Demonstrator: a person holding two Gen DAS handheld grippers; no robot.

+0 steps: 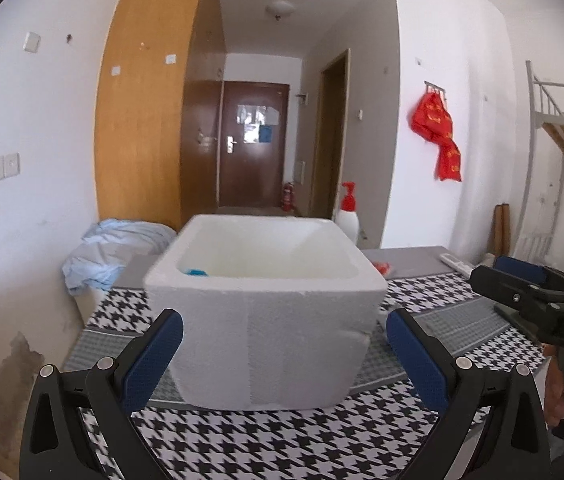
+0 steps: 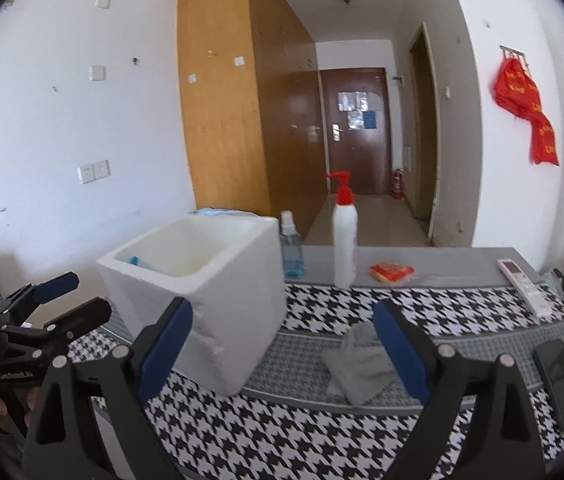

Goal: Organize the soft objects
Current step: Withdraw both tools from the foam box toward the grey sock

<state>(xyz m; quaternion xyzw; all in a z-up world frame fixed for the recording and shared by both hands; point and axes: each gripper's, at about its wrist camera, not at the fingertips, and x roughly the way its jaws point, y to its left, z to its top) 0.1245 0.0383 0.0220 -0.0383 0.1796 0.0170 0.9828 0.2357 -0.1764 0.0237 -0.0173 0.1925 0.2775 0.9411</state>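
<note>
Table is covered w/ a black-white houndstooth cloth, gray strip seen along far edge. White foam box is set on the cloth, top open, walls thick, a small blue item seen low inside at its left corner; what it is can't be told. Left gripper is spread wide, blue pads either side of the box front but apart from it, nothing held or touched. Right gripper is also released, jaws wide, nothing clamped; its left pad is seen in front of the box's near corner, contact can't be told. Gray soft cloth lies crumpled on the gray-checked band just right of the box, partly hidden behind the right pad, not pinched by it. White pump bottle w/ red top stands upright behind, blue spray bottle just beside the box's far corner. Orange-red packet lies flat on the gray strip, white remote at far right edge, dark flat device near right.
</note>
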